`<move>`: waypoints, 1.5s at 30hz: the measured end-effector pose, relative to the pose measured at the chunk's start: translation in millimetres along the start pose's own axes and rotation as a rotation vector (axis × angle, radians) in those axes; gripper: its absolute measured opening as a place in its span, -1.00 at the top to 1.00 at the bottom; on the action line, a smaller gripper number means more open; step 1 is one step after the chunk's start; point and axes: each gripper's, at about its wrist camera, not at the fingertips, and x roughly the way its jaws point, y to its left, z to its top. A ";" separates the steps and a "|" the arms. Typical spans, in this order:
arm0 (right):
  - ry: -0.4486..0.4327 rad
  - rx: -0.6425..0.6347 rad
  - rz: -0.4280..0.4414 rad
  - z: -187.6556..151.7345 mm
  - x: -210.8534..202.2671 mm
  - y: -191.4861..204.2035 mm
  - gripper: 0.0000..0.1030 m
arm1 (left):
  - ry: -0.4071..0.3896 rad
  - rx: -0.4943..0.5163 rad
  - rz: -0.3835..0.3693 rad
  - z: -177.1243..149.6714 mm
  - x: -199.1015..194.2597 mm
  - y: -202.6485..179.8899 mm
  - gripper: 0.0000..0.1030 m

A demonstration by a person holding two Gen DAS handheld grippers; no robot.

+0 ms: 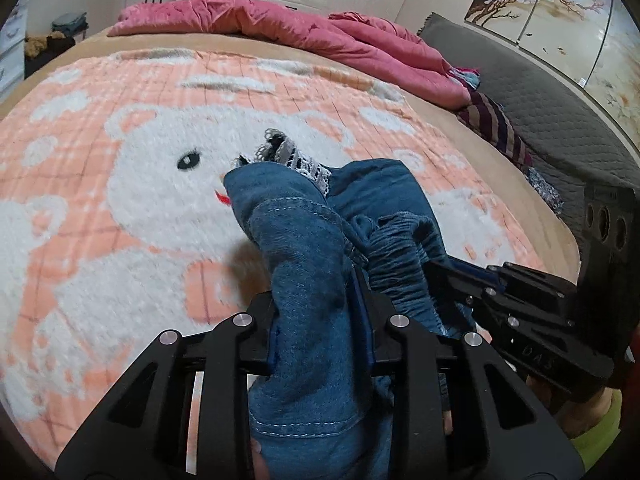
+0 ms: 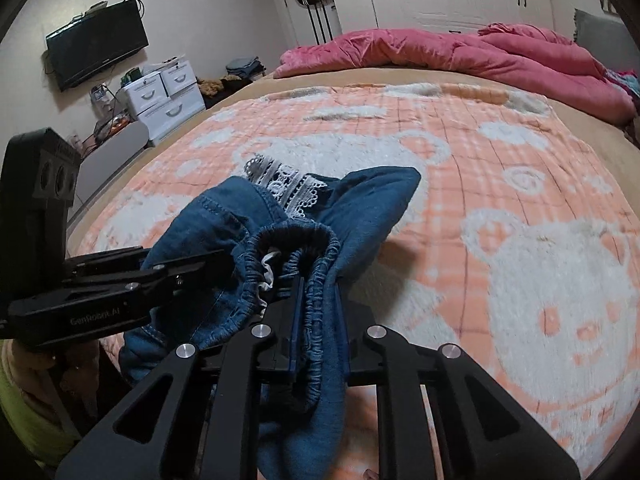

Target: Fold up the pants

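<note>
The pants are small blue denim with white lace trim and an elastic waistband. They are bunched and held up above the bed. My left gripper is shut on a denim fold. My right gripper is shut on the gathered waistband. The right gripper also shows in the left wrist view, close at the right. The left gripper shows in the right wrist view, close at the left. The two grippers hold the pants side by side.
Below lies a peach and white bear-pattern blanket on a bed. A pink quilt is heaped at the far edge. A grey headboard is at the right. White drawers and a wall TV stand beyond the bed.
</note>
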 end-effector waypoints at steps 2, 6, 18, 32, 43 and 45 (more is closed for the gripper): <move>-0.009 -0.013 0.002 9.4 4.0 2.6 0.74 | -0.012 0.004 0.013 9.8 0.4 4.1 0.60; -0.022 -0.030 0.002 30.8 15.6 4.3 0.74 | -0.038 0.006 0.032 27.1 3.0 13.8 0.60; 0.047 -0.010 -0.040 68.3 82.6 -15.3 0.76 | -0.039 -0.048 0.047 52.5 40.5 53.3 0.60; 0.099 0.062 -0.076 45.7 103.9 -42.5 0.46 | 0.012 -0.123 0.114 34.1 48.1 87.9 -0.04; 0.086 0.036 -0.114 39.5 89.3 -43.2 0.10 | 0.009 -0.100 0.150 27.3 36.1 87.4 -0.43; 0.079 0.032 -0.131 38.9 85.1 -42.6 -0.02 | 0.001 -0.086 0.161 26.7 31.7 84.3 -0.47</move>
